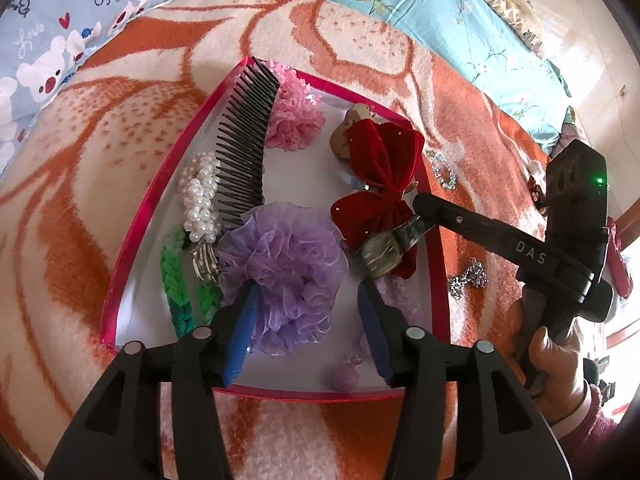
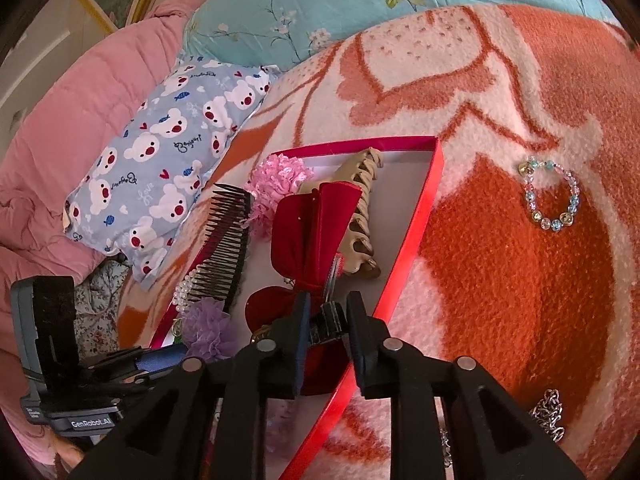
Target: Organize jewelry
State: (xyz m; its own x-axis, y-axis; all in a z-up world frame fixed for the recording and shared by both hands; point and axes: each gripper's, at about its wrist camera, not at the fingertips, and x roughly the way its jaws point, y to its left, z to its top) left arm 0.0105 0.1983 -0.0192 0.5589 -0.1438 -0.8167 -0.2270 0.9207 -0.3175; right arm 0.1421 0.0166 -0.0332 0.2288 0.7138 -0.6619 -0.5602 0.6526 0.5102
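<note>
A red-rimmed tray (image 1: 152,200) (image 2: 420,216) lies on the blanket, holding a black comb (image 1: 244,144), pearl piece (image 1: 200,196), pink scrunchie (image 1: 292,116), purple scrunchie (image 1: 284,272), green braid (image 1: 176,280), tan claw clip (image 2: 360,216) and red velvet bow (image 1: 380,176) (image 2: 312,224). My right gripper (image 2: 326,316) (image 1: 420,220) is shut on a wristwatch's strap (image 2: 328,320), holding the watch (image 1: 380,256) over the tray's right side beside the bow. My left gripper (image 1: 308,300) is open and empty, low over the purple scrunchie.
A beaded bracelet (image 2: 552,196) (image 1: 444,170) and silver chains (image 2: 550,416) (image 1: 468,278) lie on the orange-and-cream blanket right of the tray. A bear-print pillow (image 2: 160,160) and pink quilt (image 2: 60,128) lie to the left, teal bedding (image 1: 420,0) behind.
</note>
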